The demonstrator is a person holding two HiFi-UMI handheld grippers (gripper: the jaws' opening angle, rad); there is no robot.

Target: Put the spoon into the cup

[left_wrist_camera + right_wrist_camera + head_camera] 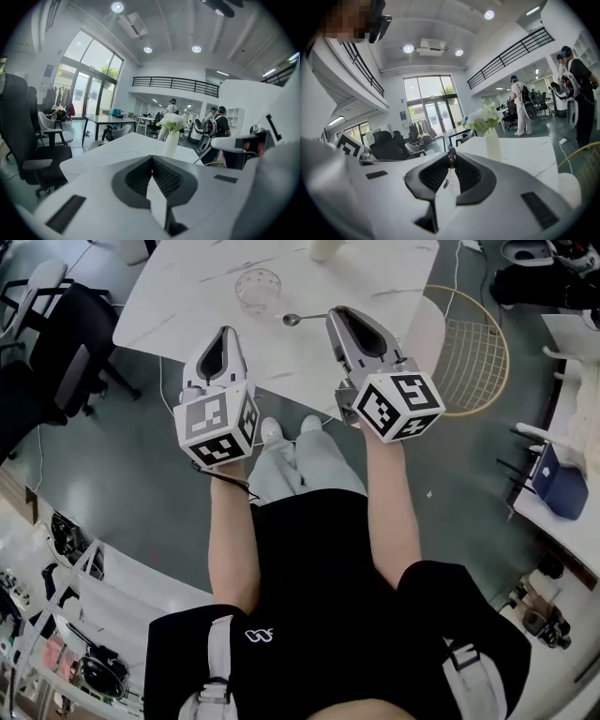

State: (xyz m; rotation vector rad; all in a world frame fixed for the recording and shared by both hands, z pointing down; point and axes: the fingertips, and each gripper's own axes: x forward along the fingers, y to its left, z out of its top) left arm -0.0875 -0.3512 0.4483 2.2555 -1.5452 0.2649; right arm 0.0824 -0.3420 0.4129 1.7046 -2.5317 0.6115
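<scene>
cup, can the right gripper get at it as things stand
Likely yes. The right gripper is shut on the spoon, whose bowl end lies nearest the cup; only bare table lies between them.

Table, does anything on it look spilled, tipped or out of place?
Nothing stands out: the cup stands upright, and the spoon is pinched at its handle in the right gripper.

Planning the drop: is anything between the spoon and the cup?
Nothing visible. Only bare table separates the spoon, held by the right gripper, from the cup; the vase stands farther back.
</scene>
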